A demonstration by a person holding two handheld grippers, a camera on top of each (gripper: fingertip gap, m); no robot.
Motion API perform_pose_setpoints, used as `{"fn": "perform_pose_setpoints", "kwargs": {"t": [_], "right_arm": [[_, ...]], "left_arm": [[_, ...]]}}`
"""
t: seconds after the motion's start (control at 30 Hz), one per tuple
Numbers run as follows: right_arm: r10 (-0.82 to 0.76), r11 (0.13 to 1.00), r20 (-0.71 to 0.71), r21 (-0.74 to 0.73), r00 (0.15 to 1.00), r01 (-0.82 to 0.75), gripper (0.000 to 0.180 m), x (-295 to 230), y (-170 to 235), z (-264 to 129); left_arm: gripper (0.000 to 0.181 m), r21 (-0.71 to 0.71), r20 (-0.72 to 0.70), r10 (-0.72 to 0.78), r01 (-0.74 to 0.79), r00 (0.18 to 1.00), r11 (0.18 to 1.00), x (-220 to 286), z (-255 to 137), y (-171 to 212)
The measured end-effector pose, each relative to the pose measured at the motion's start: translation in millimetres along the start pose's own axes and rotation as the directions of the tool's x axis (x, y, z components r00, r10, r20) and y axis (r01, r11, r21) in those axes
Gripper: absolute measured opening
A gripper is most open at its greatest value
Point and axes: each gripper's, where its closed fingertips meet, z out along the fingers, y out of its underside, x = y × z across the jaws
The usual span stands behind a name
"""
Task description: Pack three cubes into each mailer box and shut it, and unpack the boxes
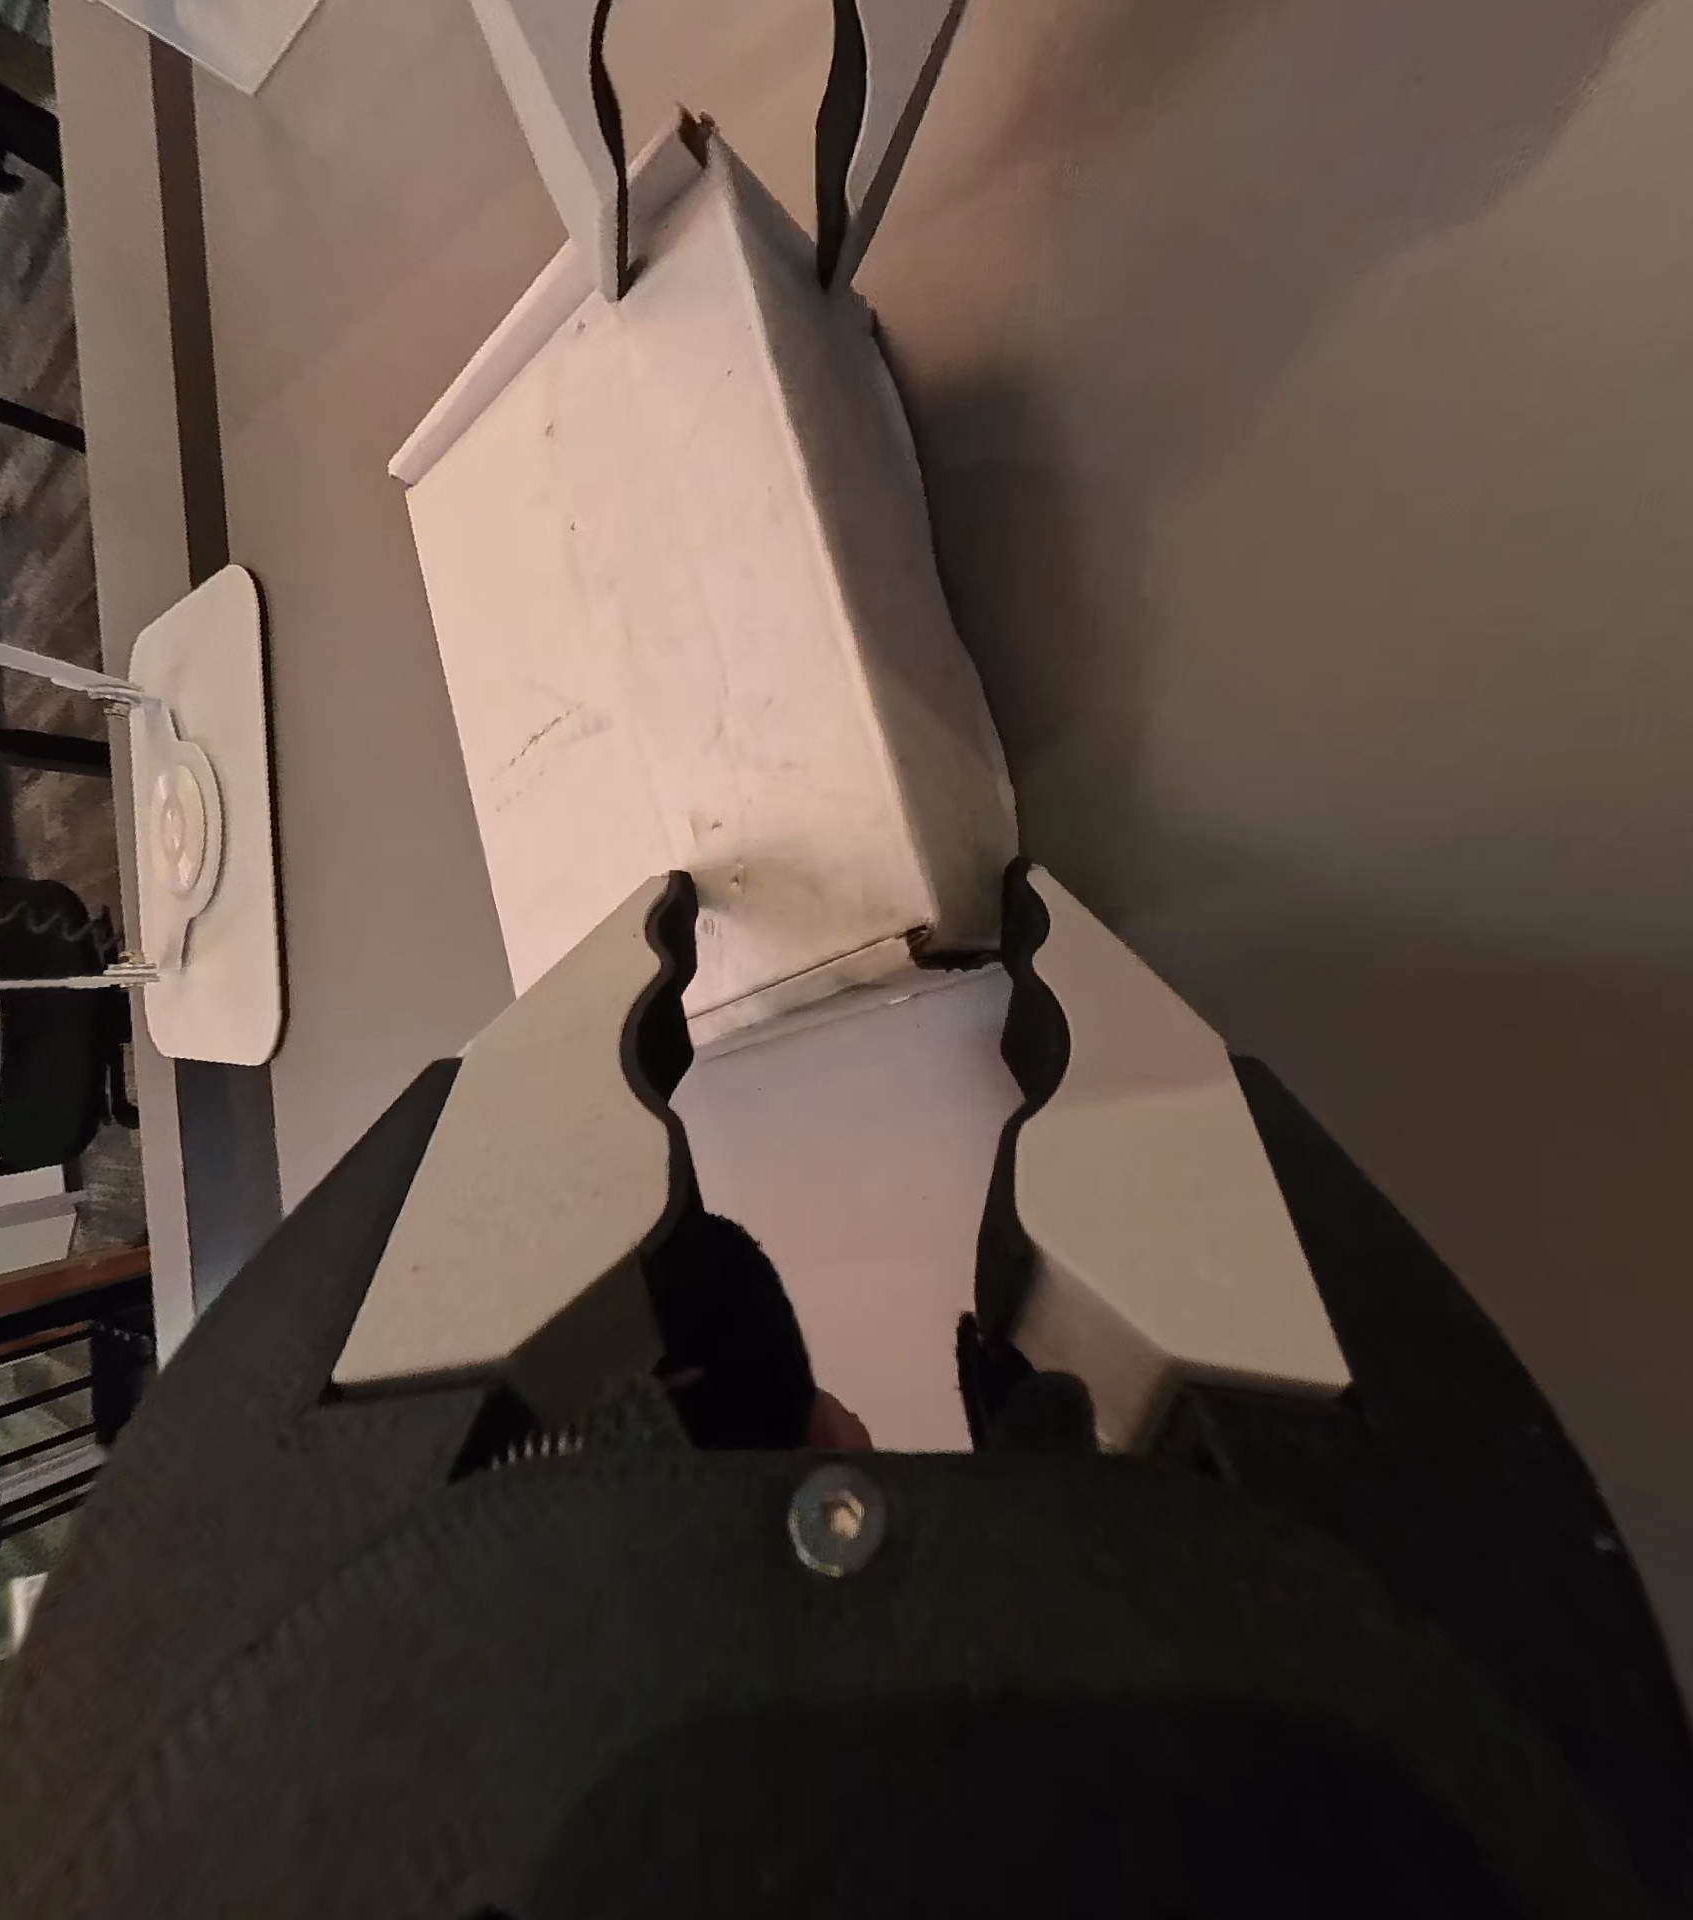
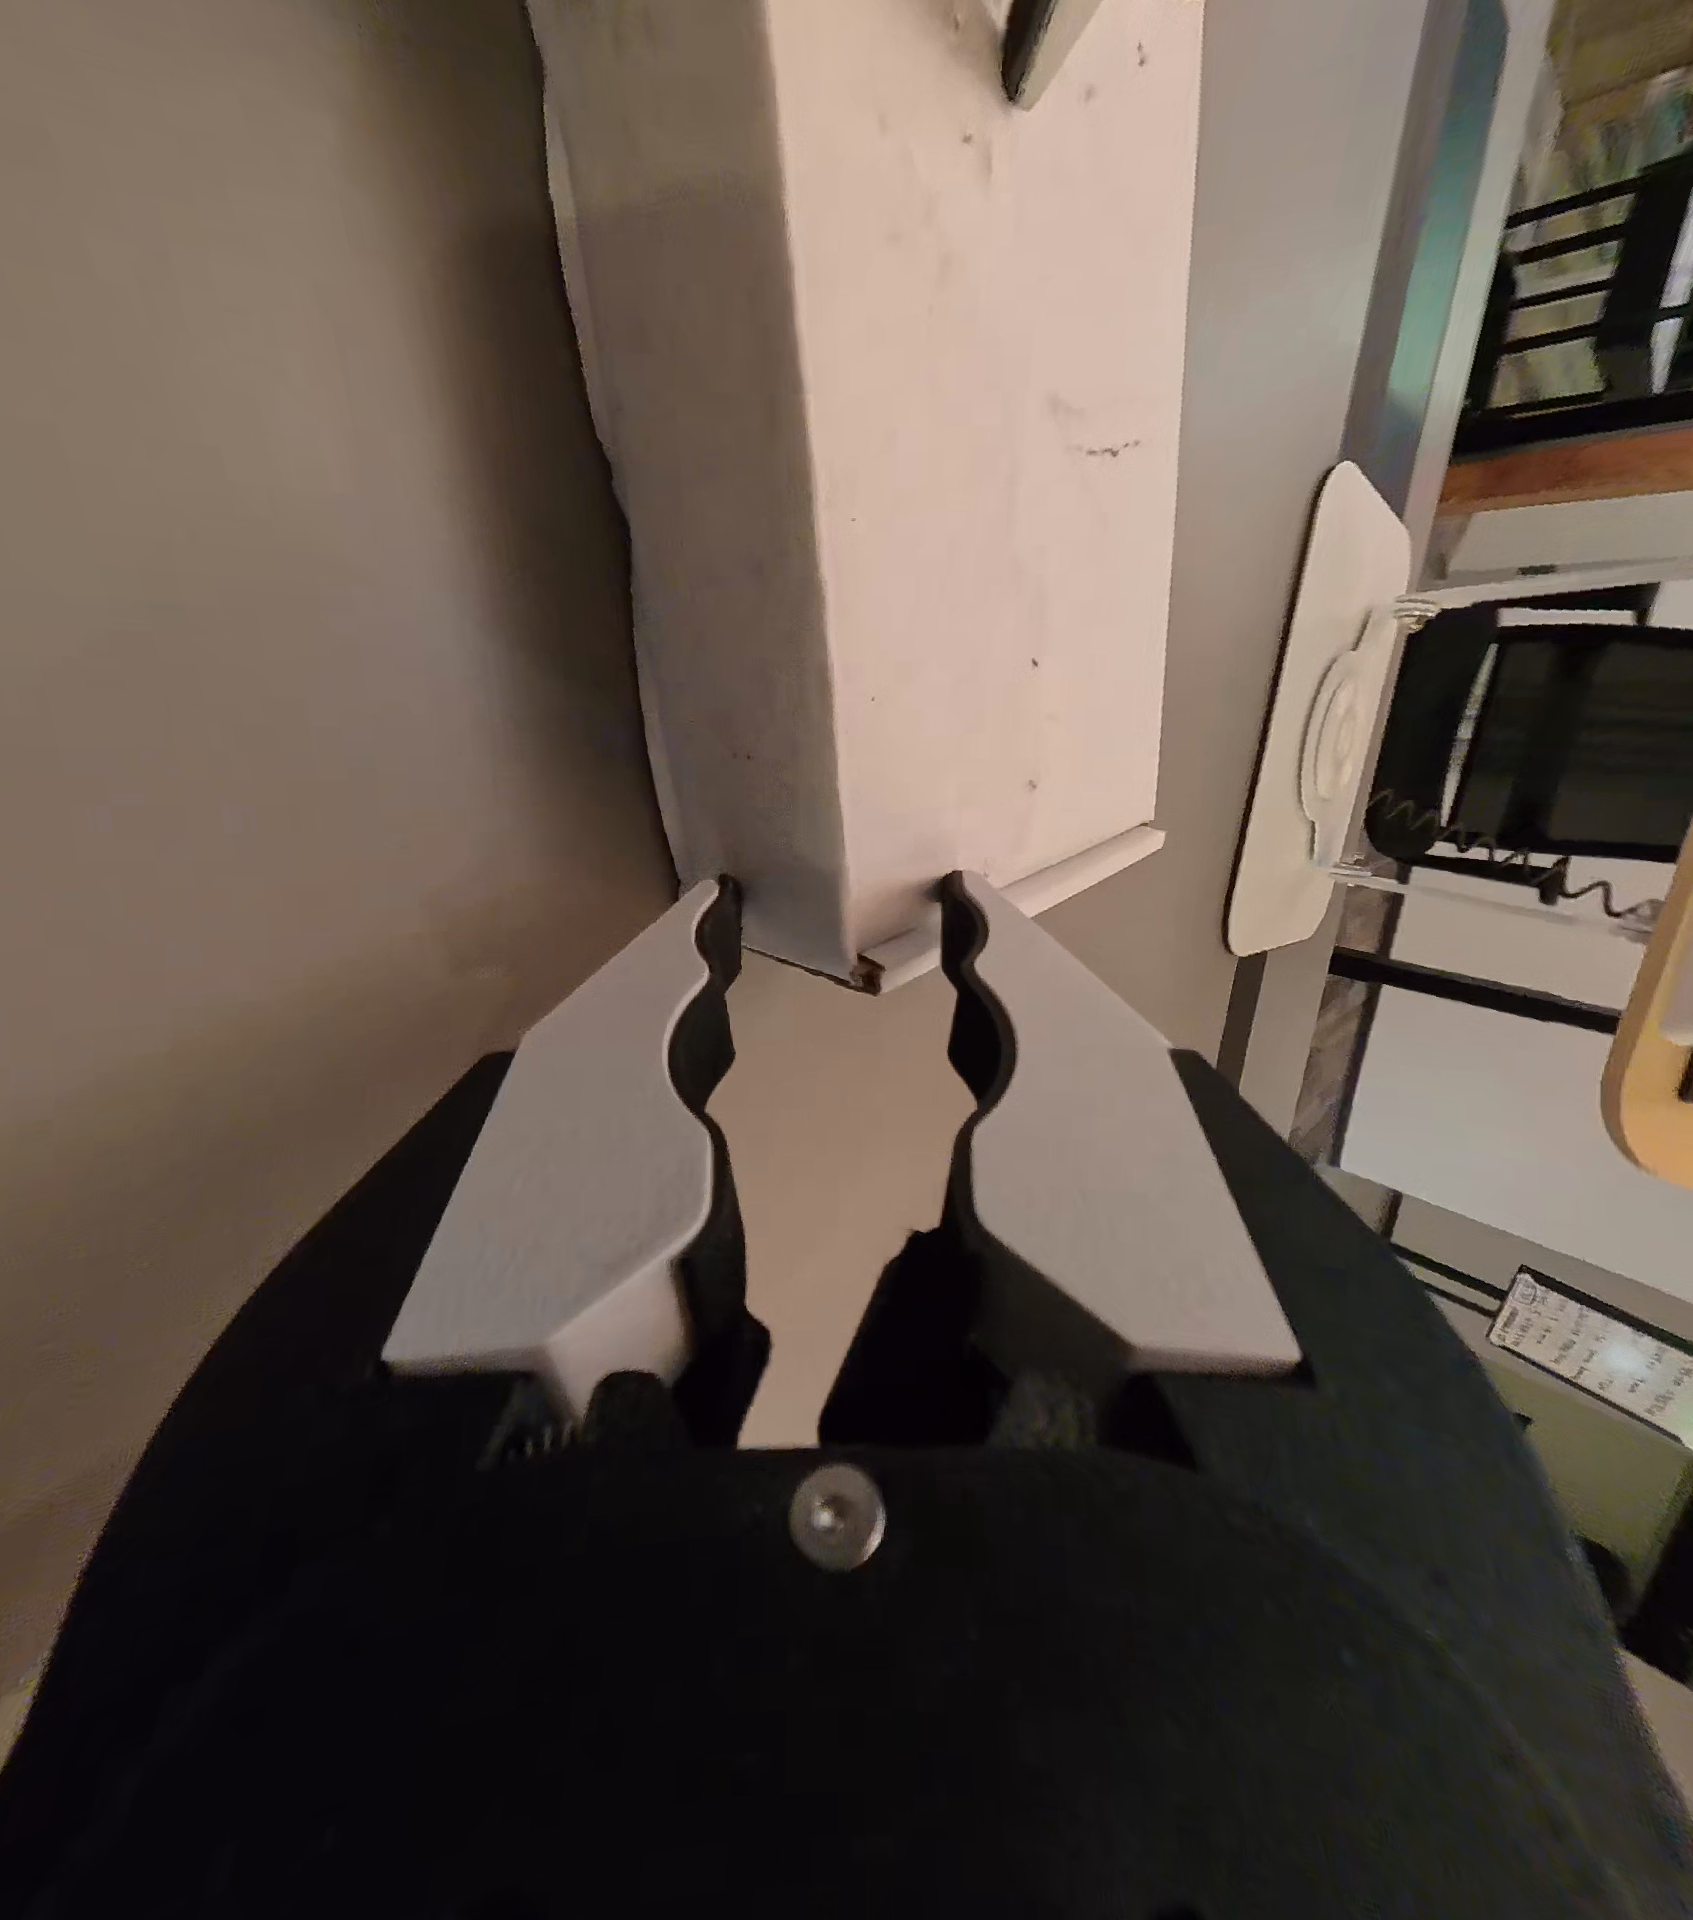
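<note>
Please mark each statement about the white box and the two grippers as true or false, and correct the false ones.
1. The white mailer box is closed. True.
2. The left gripper is fully shut. False: its jaws stand apart at one end of the box.
3. The right gripper is at the opposite end of the box. True.
4. Cubes lie on top of the box. False: none are visible.
5. The box is brown outside. False: it is white, with scuff marks.

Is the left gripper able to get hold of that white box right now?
Probably yes: the left gripper is open at the near end of the white box, with nothing between them.
</note>
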Motion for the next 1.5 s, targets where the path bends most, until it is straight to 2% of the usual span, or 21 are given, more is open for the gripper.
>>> {"fn": "perform_pose_setpoints", "kwargs": {"t": [0.07,0.1,0.17,0.23,0.33,0.5,0.83,1.0,1.07,1.1,1.3,1.4,1.5], "right_arm": [[0.009,1.0,0.062,0.005,0.998,-0.01,0.037,1,-2,-3],[0.044,0.998,0.097,0.028,0.994,-0.047,0.042,4,-8,-6],[0.093,0.993,0.168,0.052,0.981,-0.102,0.066,9,-20,-9],[0.062,0.994,0.21,0.071,0.976,-0.078,0.076,14,-31,-5],[0.066,0.994,0.364,0.059,0.929,-0.094,0.09,7,-44,10],[0.006,1.0,0.443,-0.001,0.897,-0.006,0.103,7,-48,27],[-0.055,0.996,0.481,-0.033,0.875,0.081,0.121,3,-47,41],[-0.025,0.999,0.49,0.033,0.871,0.01,0.122,4,-52,43],[0.039,0.995,0.492,0.06,0.87,-0.079,0.122,6,-54,43],[0.042,0.995,0.488,0.054,0.872,-0.078,0.121,6,-51,42],[0.083,0.99,0.462,0.059,0.883,-0.124,0.121,18,-41,33],[0.13,0.981,0.412,0.081,0.902,-0.178,0.121,47,-28,14],[0.183,0.969,0.318,0.103,0.93,-0.226,0.121,93,-1,-18]], "left_arm": [[0.059,-0.008,0.006,0.009,-0.009,1.0,1.0,0,0,0],[0.06,-0.006,0.009,0.014,-0.014,1.0,1.0,0,0,0],[0.06,0.006,0.006,0.009,-0.009,1.0,1.0,1,1,-4],[0.06,0.027,0.001,0.015,-0.015,1.0,1.0,3,3,-10],[0.06,0.034,-0.004,0.021,-0.021,1.0,0.999,4,6,-17],[0.06,0.065,-0.015,-0.011,0.012,1.0,0.998,2,8,-21],[0.059,0.107,-0.035,-0.005,0.009,0.999,0.994,2,8,-20],[0.061,0.115,-0.005,-0.013,0.014,1.0,0.993,0,8,-19],[0.07,0.119,0.039,-0.03,0.025,0.999,0.993,-4,9,-15],[0.069,0.128,0.056,-0.04,0.033,0.998,0.991,-5,6,-13],[0.068,0.317,0.189,-0.222,0.155,0.956,0.936,-35,-40,-26],[0.067,0.374,0.229,-0.277,0.178,0.933,0.91,-37,-57,-28],[0.071,0.369,0.218,-0.35,0.255,0.911,0.894,-31,-54,-20]]}}
